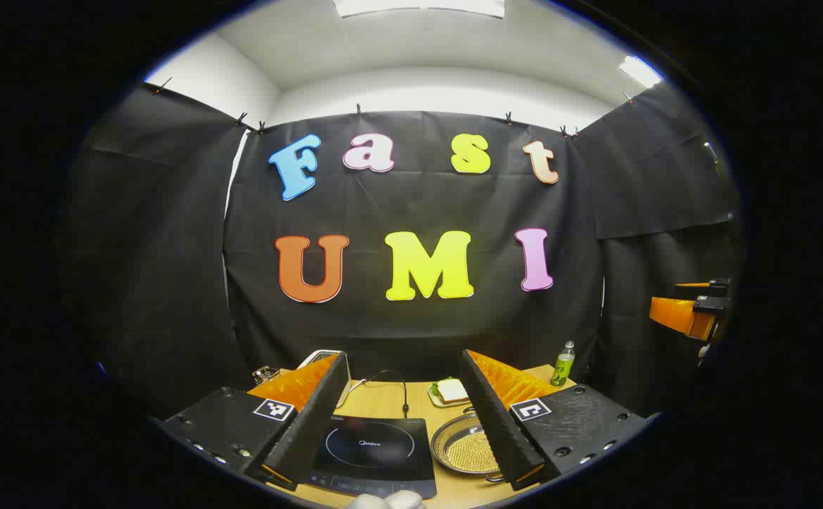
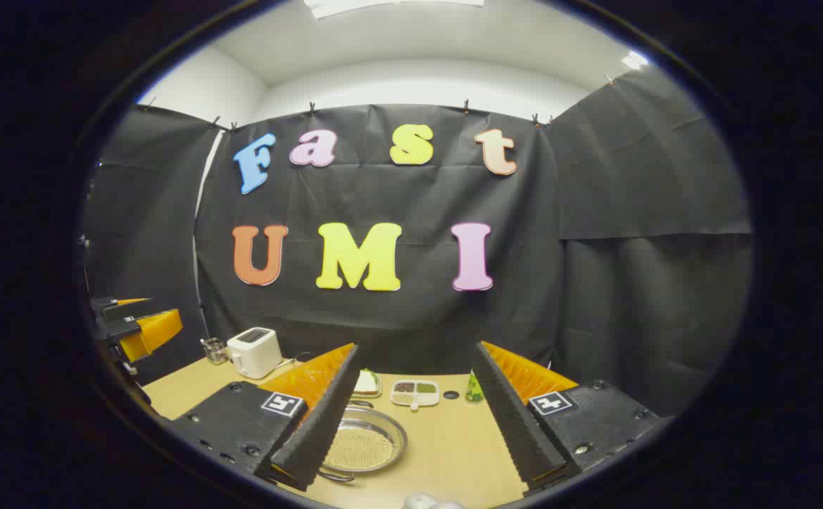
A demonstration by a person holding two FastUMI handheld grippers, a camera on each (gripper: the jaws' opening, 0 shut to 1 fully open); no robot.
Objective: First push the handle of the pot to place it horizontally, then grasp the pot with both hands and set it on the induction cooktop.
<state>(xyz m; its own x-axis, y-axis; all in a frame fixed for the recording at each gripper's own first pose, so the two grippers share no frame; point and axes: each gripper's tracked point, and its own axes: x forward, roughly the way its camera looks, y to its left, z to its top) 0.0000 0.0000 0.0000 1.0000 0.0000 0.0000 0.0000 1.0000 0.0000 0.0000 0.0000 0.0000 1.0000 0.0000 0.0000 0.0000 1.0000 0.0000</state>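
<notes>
Facing the table (image 1: pixel 390 399), the left gripper (image 1: pixel 406 417), fingers apart, frames the induction cooktop (image 1: pixel 376 452) beside the pot (image 1: pixel 467 445). The right gripper (image 2: pixel 417 413), likewise spread, adds a toaster (image 2: pixel 254 351).

On your worktop (image 2: pixel 454 438) a toaster (image 2: pixel 254 351) stands beside a glass (image 2: pixel 215 350). A green bottle (image 1: pixel 563 363), a sandwich plate (image 1: pixel 449 392) and a divided tray (image 2: pixel 415 392) sit farther back.

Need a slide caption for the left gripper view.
Open left gripper above induction cooktop, pot beside it on the table.
</notes>
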